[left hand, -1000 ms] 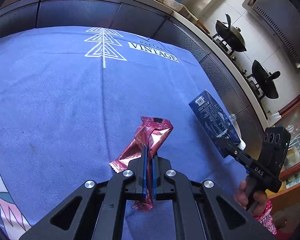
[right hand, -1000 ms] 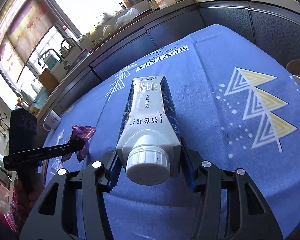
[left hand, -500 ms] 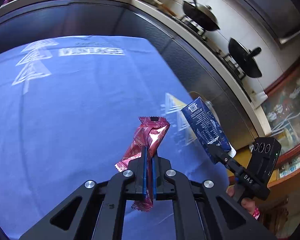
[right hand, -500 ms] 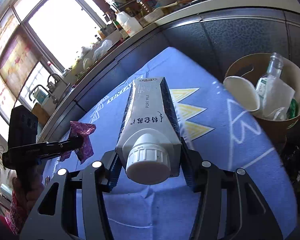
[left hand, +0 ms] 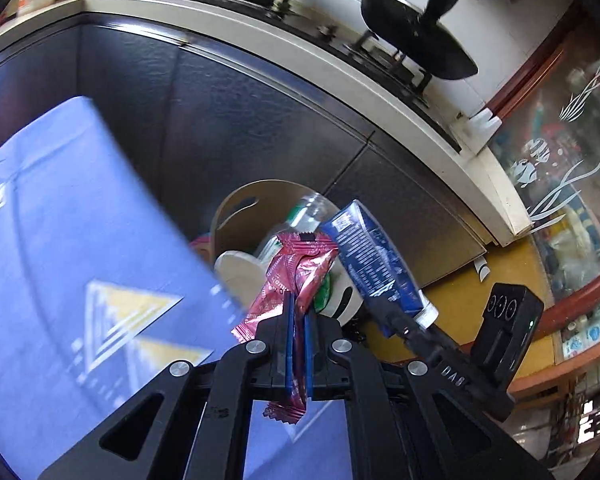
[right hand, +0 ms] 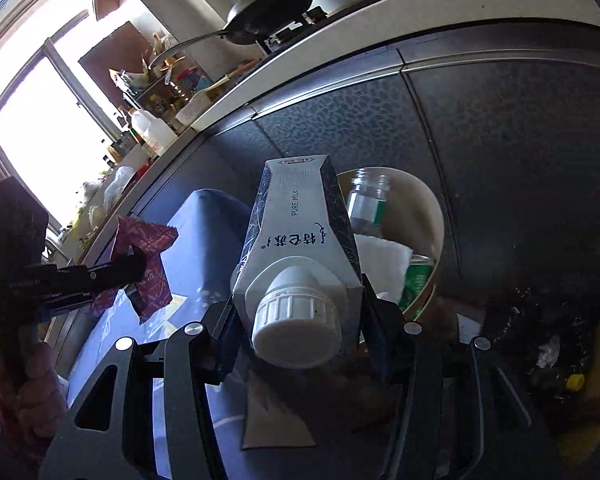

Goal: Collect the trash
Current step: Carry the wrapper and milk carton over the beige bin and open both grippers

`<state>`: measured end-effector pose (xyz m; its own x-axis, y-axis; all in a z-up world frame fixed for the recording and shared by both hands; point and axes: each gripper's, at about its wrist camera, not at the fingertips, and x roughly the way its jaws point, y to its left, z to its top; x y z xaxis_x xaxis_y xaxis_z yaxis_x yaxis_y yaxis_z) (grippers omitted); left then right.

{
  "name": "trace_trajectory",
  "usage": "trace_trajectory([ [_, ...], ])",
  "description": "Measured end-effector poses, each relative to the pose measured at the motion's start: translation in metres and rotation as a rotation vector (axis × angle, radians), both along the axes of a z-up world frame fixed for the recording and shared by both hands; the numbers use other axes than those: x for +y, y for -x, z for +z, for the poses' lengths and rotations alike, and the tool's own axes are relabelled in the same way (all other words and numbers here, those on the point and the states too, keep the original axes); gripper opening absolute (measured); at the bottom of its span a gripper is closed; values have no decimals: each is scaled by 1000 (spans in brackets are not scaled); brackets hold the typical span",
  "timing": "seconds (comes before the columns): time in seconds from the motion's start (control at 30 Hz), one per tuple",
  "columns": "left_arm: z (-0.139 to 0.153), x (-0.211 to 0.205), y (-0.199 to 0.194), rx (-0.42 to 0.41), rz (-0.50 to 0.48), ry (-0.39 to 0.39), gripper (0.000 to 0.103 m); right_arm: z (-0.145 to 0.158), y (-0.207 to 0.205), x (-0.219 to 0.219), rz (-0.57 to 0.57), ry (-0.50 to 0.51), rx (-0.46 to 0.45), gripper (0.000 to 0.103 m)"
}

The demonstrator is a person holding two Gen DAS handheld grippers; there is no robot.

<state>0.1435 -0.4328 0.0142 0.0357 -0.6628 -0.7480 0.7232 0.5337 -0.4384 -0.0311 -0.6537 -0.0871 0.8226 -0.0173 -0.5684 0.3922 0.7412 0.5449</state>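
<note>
From the left wrist we see our left gripper [left hand: 297, 312] pinching the red wrapper [left hand: 296, 268] just before the bin [left hand: 236, 204], while the right wrist shows our right gripper [right hand: 296, 320] clamping the milk carton [right hand: 300, 232], long axis pointing binward, nearer the rim.

Two close fisheye views, each looking forward along its own fingers, both facing the tan bin [left hand: 236, 208] [right hand: 428, 208] past the tabletop [left hand: 60, 240] [right hand: 208, 216] edge

Left gripper [left hand: 298, 344]: jaws nearly closed, clamping a red wrapper [left hand: 296, 268].
Right gripper [right hand: 296, 320]: jaws spread wide, clamping a milk carton [right hand: 300, 220].
Left hand [right hand: 24, 380]: wrapped around handle.
</note>
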Motion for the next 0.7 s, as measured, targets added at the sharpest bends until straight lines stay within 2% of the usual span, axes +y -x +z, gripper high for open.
trace_trajectory([
  [0.13, -10, -42, -10, 3, -12, -30, 4, -16, -8, -15, 13, -35, 19, 51],
  [0.23, -19, -66, -23, -5, -2, -59, 5, -18, -15, -18, 8, 10, 35, 51],
  [0.3, -29, -77, -32, 1, 1, -76, 8, -21, -22, -21, 28, -1, 40, 54],
  [0.33, -34, -81, -35, -3, 11, -92, 19, -25, -30, -21, 45, 0, 60, 56],
  [0.37, -38, -85, -38, -9, 27, -110, 41, -27, -33, -20, 58, 7, 81, 61],
  [0.43, -47, -86, -43, -19, 58, -137, 50, -30, -40, -19, 72, 19, 109, 65],
  [0.53, -52, -77, -41, 1, 52, -134, 49, -21, -31, -19, 35, 46, 64, 64],
  [0.7, -38, -54, -23, -68, 33, -101, 49, -13, -14, -13, 6, 23, 25, 64],
])
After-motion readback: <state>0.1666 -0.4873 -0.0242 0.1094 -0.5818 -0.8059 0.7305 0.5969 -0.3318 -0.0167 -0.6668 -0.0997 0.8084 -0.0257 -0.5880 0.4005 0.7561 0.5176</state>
